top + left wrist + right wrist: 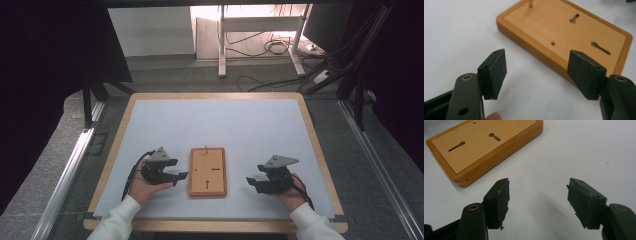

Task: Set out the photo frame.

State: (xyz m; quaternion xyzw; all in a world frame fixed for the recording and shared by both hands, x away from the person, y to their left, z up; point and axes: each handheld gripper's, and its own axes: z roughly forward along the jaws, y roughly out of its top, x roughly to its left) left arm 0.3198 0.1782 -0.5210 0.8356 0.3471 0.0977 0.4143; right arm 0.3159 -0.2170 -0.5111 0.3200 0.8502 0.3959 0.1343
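The wooden board [208,171] lies flat near the table's [150,120] front edge, between the left gripper [176,178] and the right gripper [251,181], both spread and empty. It looks stiff, solid and fairly light; its raised long edges seem the best hold.

L claw [537,75] open, empty | wood board [544,27] just ahead

White sleeves [120,217] on both arms. Black grippers [176,178] with grey three-cornered tops, brass screws and black cables.
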